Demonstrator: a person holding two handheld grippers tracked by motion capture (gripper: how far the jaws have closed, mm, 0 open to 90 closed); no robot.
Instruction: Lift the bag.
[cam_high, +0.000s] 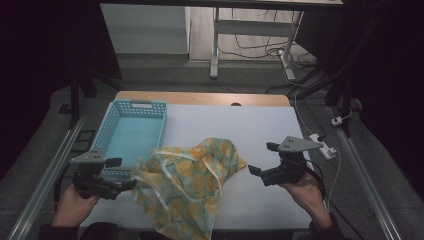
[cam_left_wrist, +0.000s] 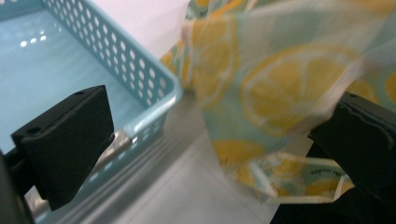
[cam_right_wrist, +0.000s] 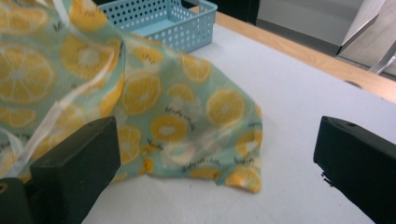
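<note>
My left claw (cam_high: 121, 174) wide, jaws apart, nothing pinched; lemon-print cloth (cam_high: 187, 180) just beside its right jaw, basket (cam_high: 111, 121) corner by its left jaw. My right claw (cam_high: 261, 159) wide too, empty, hanging near cloth's right edge, not touching. Cloth lies rumpled on white table (cam_high: 260, 125), left edge against blue basket, near edge drooping over table front. Basket bare inside.

A lemon-print cloth (cam_high: 192, 180) heaped at the desk's (cam_high: 250, 125) near edge and a blue basket (cam_high: 131, 132) blocked the left; the far right lay open.
</note>
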